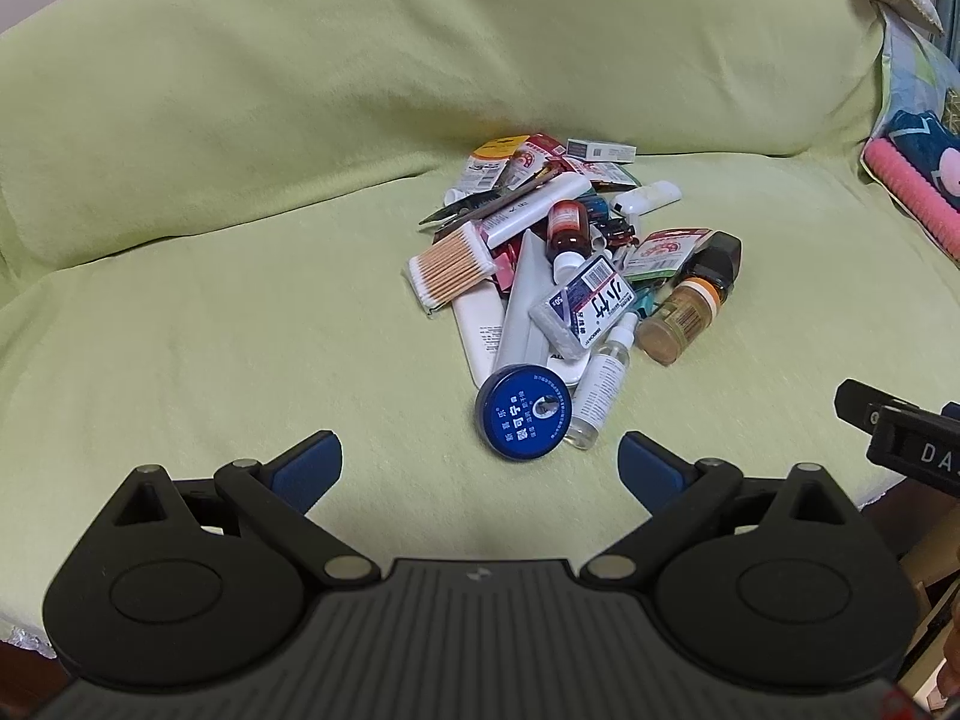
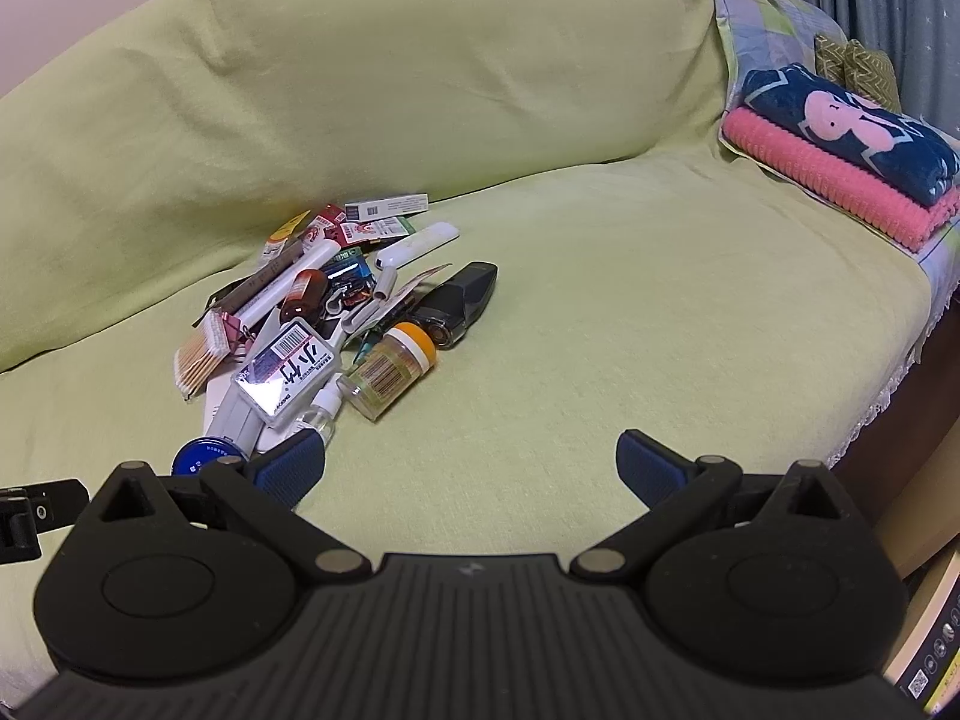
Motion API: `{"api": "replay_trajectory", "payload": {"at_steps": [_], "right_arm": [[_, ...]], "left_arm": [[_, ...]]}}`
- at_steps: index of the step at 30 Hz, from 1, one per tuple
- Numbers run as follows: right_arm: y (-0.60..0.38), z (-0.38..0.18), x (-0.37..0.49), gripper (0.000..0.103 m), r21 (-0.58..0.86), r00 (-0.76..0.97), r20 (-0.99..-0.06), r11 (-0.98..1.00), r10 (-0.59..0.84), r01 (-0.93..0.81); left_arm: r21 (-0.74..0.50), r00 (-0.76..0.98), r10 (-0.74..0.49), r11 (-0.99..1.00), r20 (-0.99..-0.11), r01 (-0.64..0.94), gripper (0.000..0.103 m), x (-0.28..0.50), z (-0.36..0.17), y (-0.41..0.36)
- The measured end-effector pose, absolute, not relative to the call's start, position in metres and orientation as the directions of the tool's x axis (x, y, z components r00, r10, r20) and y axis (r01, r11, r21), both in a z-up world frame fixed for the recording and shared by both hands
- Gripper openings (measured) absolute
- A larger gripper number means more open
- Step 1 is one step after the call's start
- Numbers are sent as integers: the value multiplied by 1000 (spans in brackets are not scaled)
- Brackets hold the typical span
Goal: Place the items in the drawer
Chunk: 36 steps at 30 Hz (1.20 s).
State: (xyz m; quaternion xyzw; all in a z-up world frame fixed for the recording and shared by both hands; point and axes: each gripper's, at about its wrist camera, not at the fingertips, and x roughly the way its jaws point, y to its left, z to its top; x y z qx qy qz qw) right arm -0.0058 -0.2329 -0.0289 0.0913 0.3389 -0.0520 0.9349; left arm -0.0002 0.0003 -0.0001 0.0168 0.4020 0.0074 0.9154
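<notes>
Items [image 1: 570, 276] for the drawer lie heaped on the green-covered sofa [image 1: 240, 312], no drawer in sight. Left tongs [image 1: 480, 468] hang spread and empty, facing the heap square on, the blue round tin [image 1: 523, 411] just ahead between their tips. Right tongs [image 2: 471, 468] are also spread and empty, with the heap off to their left. I'd judge the left nearer.

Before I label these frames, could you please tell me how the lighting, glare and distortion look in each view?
Left wrist view: soft, even light, strong fisheye bending of the sofa cover, dark corners, pile sharp. Right wrist view: same curvature, a bright glare patch on the clear plastic box, far folded towels slightly soft.
</notes>
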Motion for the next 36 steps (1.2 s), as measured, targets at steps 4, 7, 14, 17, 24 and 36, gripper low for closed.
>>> {"api": "replay_trajectory", "payload": {"at_steps": [4, 7, 14, 17, 24, 36], "right_arm": [[-238, -29, -9, 103, 133, 764, -644, 978, -36, 158], [-235, -28, -10, 103, 132, 765, -643, 978, -38, 159], [-232, -30, -6, 103, 127, 764, -644, 980, -38, 156], [-232, -31, -6, 103, 127, 762, -647, 980, -35, 153], [-232, -31, -7, 103, 126, 761, -647, 980, -37, 155], [-234, -32, -3, 103, 116, 754, -654, 979, -50, 166]], "left_arm": [[39, 681, 30, 999, -732, -3, 99, -3, -3, 7], [40, 678, 33, 999, -735, -5, 99, -5, -2, 3], [45, 673, 36, 999, -739, -3, 99, -5, 3, 1], [47, 672, 38, 999, -740, -5, 99, -5, 5, 0], [43, 671, 37, 999, -740, -7, 99, -4, 6, -2], [36, 677, 34, 999, -736, -12, 99, 1, 5, 0]]}}
